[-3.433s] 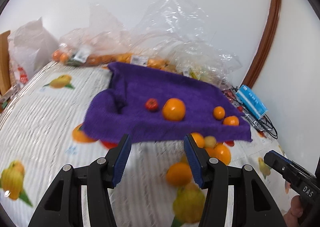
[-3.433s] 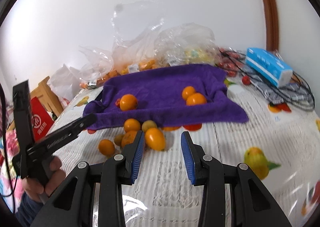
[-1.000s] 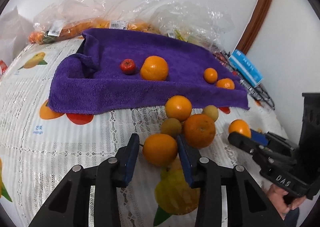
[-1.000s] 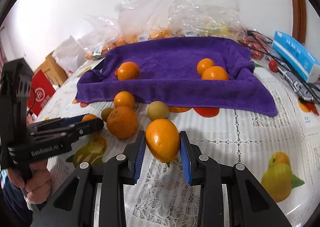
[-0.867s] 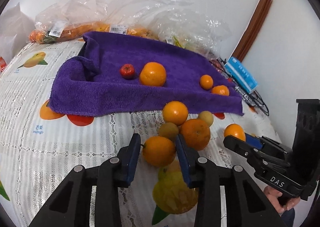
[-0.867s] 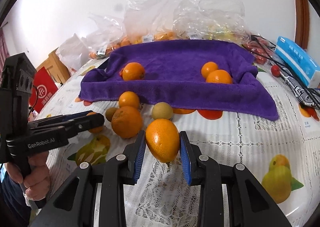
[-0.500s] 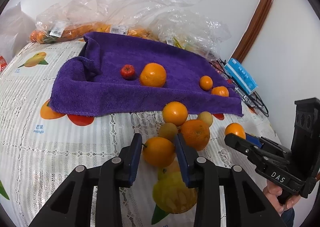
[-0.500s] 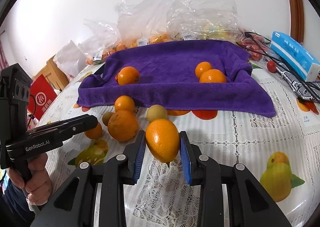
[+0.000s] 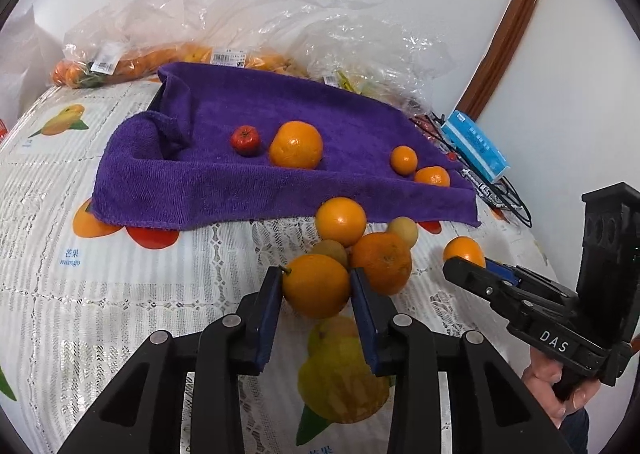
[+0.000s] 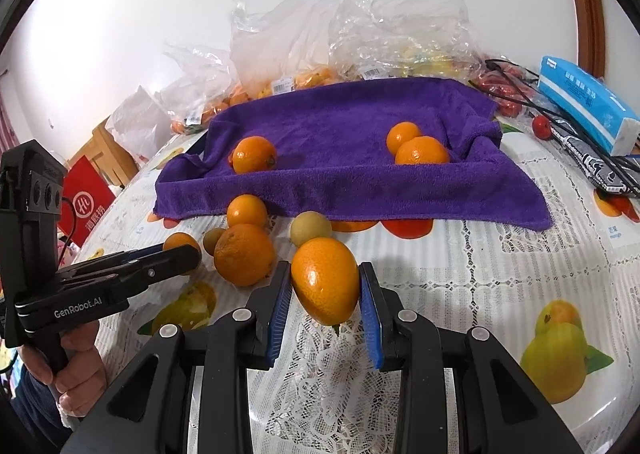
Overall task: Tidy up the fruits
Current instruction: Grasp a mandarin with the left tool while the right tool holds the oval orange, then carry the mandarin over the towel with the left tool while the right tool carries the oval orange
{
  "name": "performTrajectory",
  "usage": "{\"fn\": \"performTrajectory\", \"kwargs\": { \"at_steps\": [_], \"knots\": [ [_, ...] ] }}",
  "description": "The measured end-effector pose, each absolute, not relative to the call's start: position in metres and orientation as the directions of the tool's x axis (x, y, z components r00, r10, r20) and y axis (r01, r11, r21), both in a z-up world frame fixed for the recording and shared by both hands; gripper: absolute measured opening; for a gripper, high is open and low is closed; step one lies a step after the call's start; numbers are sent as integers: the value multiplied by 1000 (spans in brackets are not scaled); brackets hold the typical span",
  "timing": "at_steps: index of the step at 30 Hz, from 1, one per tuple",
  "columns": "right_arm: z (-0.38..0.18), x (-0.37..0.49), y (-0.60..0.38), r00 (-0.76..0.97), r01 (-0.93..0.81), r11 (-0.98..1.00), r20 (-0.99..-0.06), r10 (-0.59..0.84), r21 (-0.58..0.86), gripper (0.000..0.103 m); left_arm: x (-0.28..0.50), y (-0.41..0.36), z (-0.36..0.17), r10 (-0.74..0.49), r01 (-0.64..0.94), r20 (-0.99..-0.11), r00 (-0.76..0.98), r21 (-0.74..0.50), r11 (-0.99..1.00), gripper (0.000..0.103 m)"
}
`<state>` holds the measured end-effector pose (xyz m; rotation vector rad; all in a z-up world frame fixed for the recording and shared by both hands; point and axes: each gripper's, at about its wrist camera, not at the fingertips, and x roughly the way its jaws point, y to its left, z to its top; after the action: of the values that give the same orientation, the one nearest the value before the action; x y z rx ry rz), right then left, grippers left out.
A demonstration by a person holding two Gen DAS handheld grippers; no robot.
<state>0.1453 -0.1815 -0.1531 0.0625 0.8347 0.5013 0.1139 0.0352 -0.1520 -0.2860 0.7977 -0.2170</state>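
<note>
Both tongs clamp round, firm, slick-skinned fruit at mid-girth: left tongs (image 9: 316,304) nearly closed on orange (image 9: 316,286), right tongs (image 10: 325,304) on mandarin (image 10: 325,280).

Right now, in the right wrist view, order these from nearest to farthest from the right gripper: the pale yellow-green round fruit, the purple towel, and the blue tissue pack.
1. Pale yellow-green round fruit, on the tablecloth just beyond the right gripper.
2. Purple towel, across the middle.
3. Blue tissue pack, far right, at the back.
</note>
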Motion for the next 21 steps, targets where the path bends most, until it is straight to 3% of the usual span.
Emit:
{"fn": "performTrajectory", "kwargs": {
  "at_steps": [14, 21],
  "knots": [
    [-147, 138, -185, 596, -402, 880, -657, 462, 253, 33, 102, 44, -138, -263, 69, -599, 757, -327, 943, 33],
    [-136, 140, -189, 624, -372, 890, -638, 450, 263, 33, 110, 55, -127, -191, 1, -617, 763, -295, 955, 33]
  ]
}}
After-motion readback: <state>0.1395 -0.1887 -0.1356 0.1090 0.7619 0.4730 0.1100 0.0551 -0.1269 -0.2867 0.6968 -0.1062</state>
